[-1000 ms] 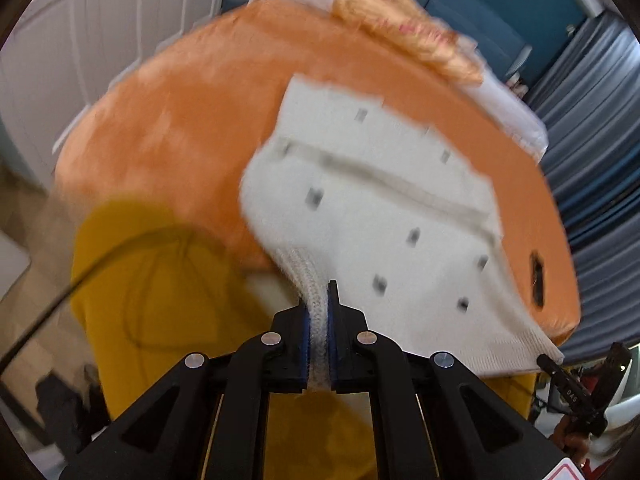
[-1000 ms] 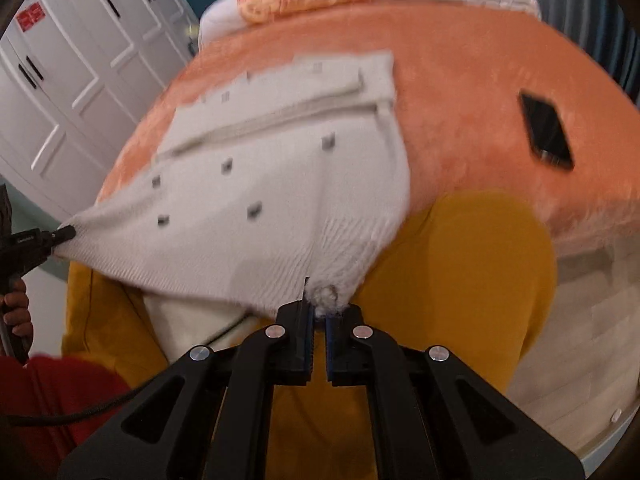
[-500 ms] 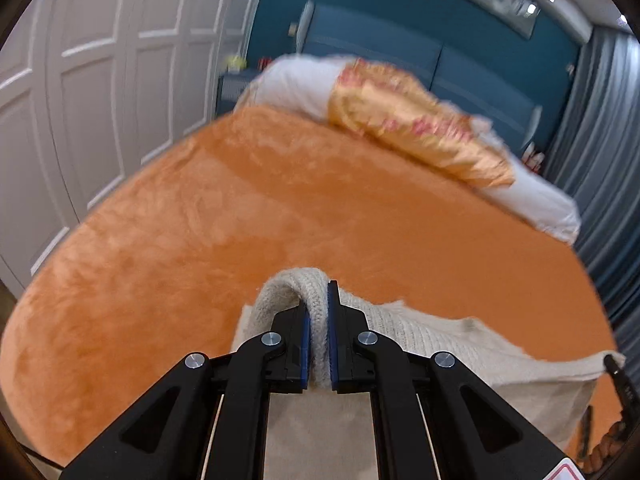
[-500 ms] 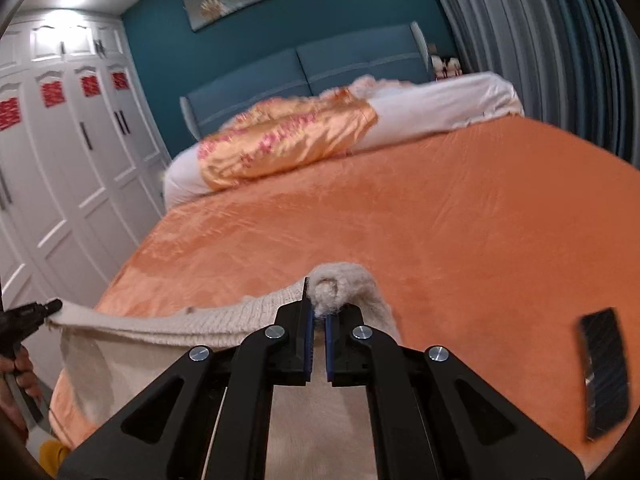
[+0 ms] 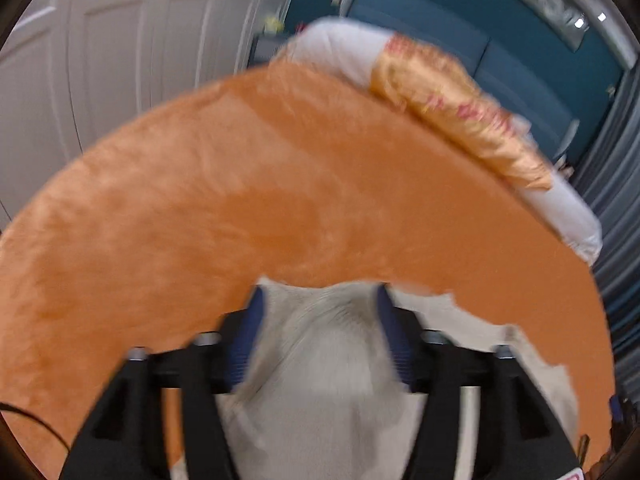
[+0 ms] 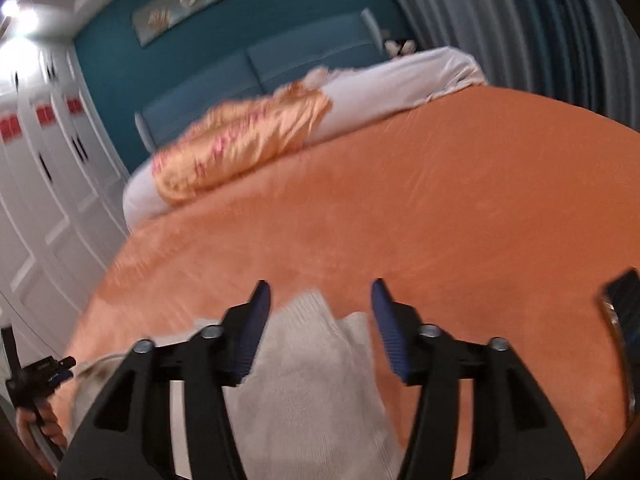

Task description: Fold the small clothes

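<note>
A cream knitted garment (image 5: 332, 364) lies on the orange bed cover (image 5: 248, 200). My left gripper (image 5: 320, 304) is open, its blue pads on either side of the garment's near corner, not pinching it. In the right wrist view the same garment (image 6: 316, 376) lies under and between the fingers of my right gripper (image 6: 320, 300), which is open too. The left gripper (image 6: 44, 372) shows at the far left of that view. Both views are motion-blurred.
An orange satin quilt (image 6: 240, 140) and a white pillow roll (image 6: 400, 80) lie at the head of the bed. A dark phone (image 6: 620, 304) lies on the cover to the right. White wardrobe doors (image 5: 100, 60) stand to the left, grey curtains (image 6: 520, 32) to the right.
Both grippers have opened and let go of the garment, which now rests on the bed. Before that they carried it forward over the cover.
</note>
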